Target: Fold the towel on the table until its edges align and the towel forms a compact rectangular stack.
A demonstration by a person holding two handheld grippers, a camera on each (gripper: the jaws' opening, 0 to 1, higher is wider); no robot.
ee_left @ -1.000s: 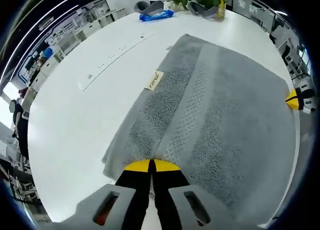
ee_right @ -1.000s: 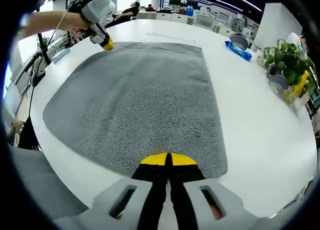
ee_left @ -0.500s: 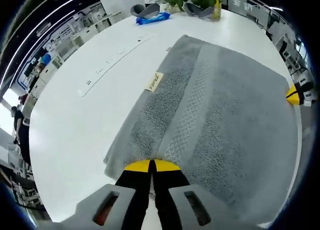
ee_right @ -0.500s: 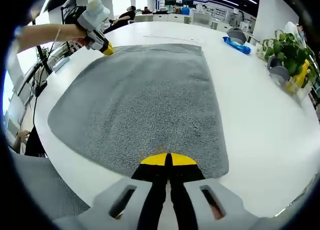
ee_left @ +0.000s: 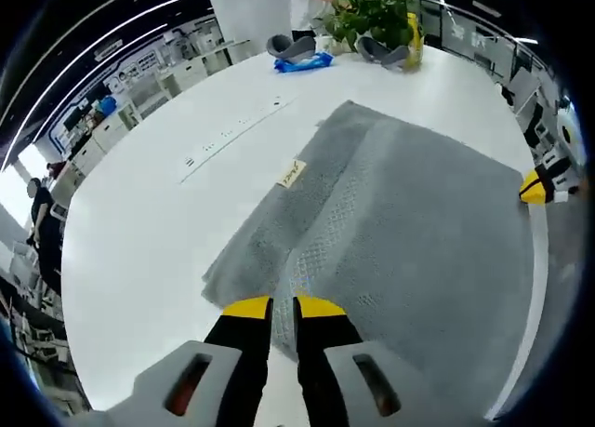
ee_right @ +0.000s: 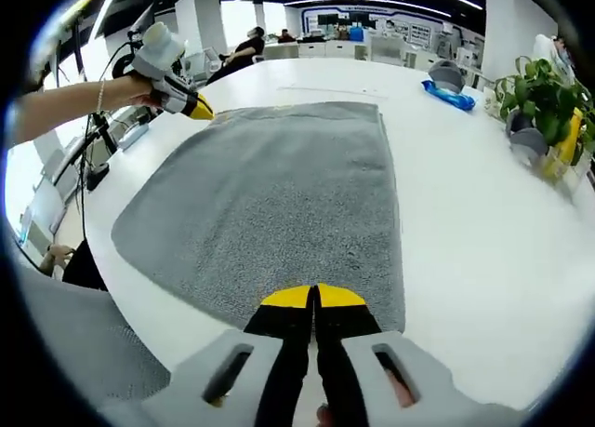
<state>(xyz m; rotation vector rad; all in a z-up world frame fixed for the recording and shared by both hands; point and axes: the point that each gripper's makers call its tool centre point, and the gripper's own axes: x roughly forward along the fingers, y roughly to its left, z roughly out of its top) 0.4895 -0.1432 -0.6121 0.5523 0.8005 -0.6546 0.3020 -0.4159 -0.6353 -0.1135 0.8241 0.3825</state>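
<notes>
1. In my left gripper view, the left gripper [ee_left: 283, 306] sits at the near corner of the grey towel [ee_left: 400, 232]. Its yellow-tipped jaws stand slightly apart, with a fold of towel edge running up between them — they look to be pinching it, though I cannot tell how firmly.
2. The towel lies spread flat on the white table [ee_left: 139, 232], one long edge running away from me; a small tan label [ee_left: 292, 173] lies on it near that edge, and a woven band runs lengthwise beside it.
3. In my right gripper view, the right gripper [ee_right: 315, 297] rests at the near edge of the towel, close to its right corner. The jaws are pressed together with only a thin line between them; whether cloth is caught there I cannot tell.
4. From the right gripper view I see the left gripper at the far left corner of the towel, held by a hand [ee_right: 130, 90].
5. Further along the table — a blue packet [ee_right: 446, 93], a potted plant [ee_right: 539, 101] and a grey curved object [ee_right: 447, 74], all well apart from the towel.
</notes>
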